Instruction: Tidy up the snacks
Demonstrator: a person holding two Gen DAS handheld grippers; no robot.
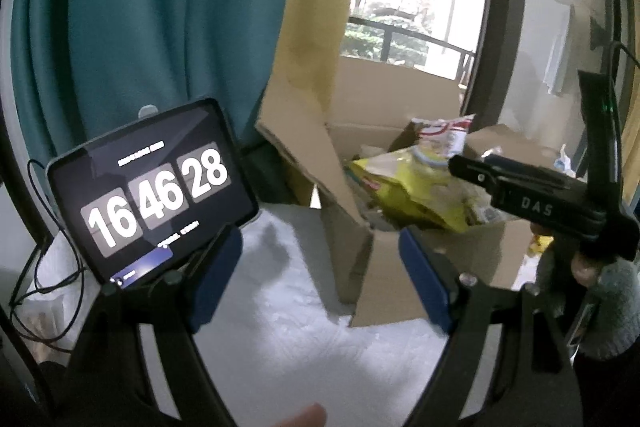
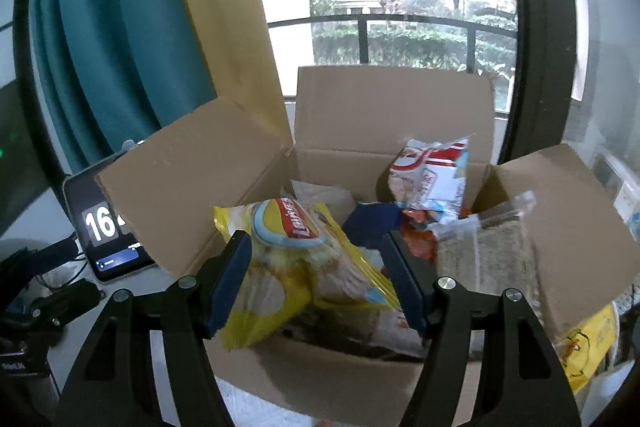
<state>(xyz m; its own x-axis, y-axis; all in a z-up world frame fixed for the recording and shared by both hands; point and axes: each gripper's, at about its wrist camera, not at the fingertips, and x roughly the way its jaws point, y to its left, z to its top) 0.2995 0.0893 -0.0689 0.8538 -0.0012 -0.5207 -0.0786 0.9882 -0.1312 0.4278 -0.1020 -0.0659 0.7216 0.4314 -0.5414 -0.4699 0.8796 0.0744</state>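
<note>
An open cardboard box (image 2: 360, 379) holds several snack bags. A yellow Lay's chip bag (image 2: 304, 267) lies on top at the front, a red-and-white bag (image 2: 434, 175) stands at the back, and a clear bag of grainy snacks (image 2: 484, 259) lies at the right. My right gripper (image 2: 316, 279) is open with its blue pads on either side of the Lay's bag, just above the box. My left gripper (image 1: 320, 279) is open and empty over the white tabletop, left of the box (image 1: 384, 291). The right gripper's body (image 1: 540, 203) shows over the box in the left wrist view.
A tablet showing a clock (image 1: 152, 203) stands left of the box with cables (image 1: 44, 291) beside it. Teal curtain (image 1: 160, 7) hangs behind. Box flaps (image 2: 192, 183) stand up on left, back and right. A yellow bag (image 2: 592, 347) lies outside the box at right.
</note>
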